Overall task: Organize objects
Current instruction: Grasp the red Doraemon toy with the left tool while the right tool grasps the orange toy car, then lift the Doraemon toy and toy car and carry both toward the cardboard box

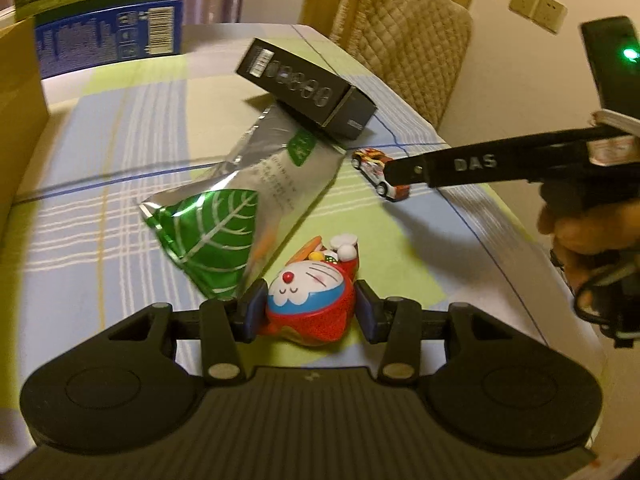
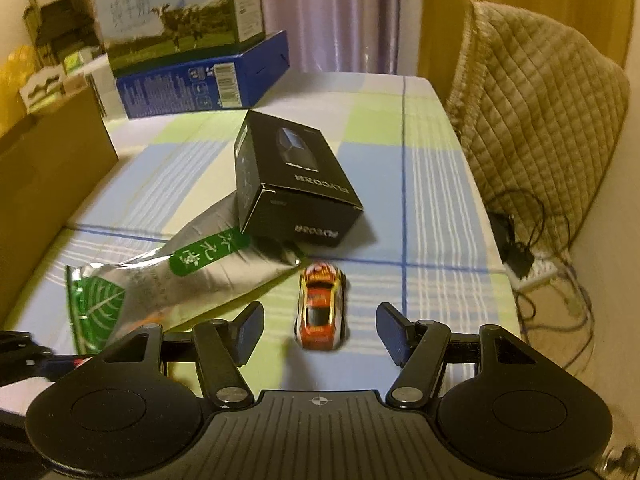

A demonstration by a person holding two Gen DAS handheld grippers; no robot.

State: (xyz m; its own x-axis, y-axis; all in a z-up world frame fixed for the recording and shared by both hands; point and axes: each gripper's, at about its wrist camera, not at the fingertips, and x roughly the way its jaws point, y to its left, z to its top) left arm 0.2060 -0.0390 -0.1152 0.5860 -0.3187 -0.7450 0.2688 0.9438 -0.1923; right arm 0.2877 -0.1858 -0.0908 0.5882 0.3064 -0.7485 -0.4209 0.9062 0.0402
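I count 1 red-and-blue cat figurine w/ white face point(image 1: 310, 300), 1 orange-and-white toy car point(image 2: 322, 312), 1 silver foil pouch w/ green leaf print point(image 1: 244, 208) and 1 long black cardboard box point(image 2: 288, 184). Further back: 1 blue flat carton point(image 2: 208, 82), 1 green-and-white milk carton point(image 2: 172, 12) stacked on it, 1 brown cardboard box point(image 2: 48, 160). Also 1 quilted beige chair cover point(image 2: 536, 120).
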